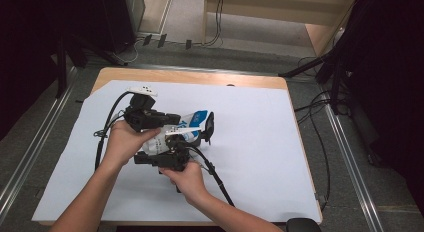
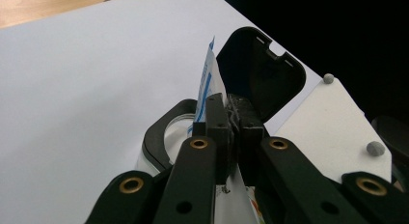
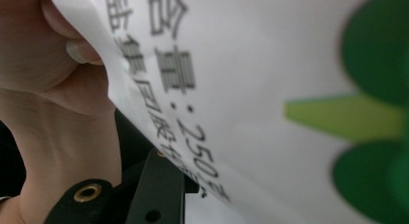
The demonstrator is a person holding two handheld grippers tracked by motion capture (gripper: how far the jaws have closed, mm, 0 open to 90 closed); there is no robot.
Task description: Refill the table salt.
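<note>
One white soft plastic pouch with blue stripes (image 1: 192, 123) lies near the middle of the counter (image 1: 260, 142), on a white sheet, held between two black tongs. Left tongs (image 1: 172, 119) come in from nine o'clock and are pinched tight on a thin edge of the pouch, as the left gripper view shows, with the black pads (image 2: 219, 122) pressed together on the film. Right tongs (image 1: 172, 154) reach up from six o'clock and sit against the pouch's near side; whether they grip it I cannot tell. A single black hinged cap (image 2: 260, 72) stands open at its twelve o'clock end. Close printing on the pouch (image 3: 270, 89) reads "250", among blurred characters and two green patches.
</note>
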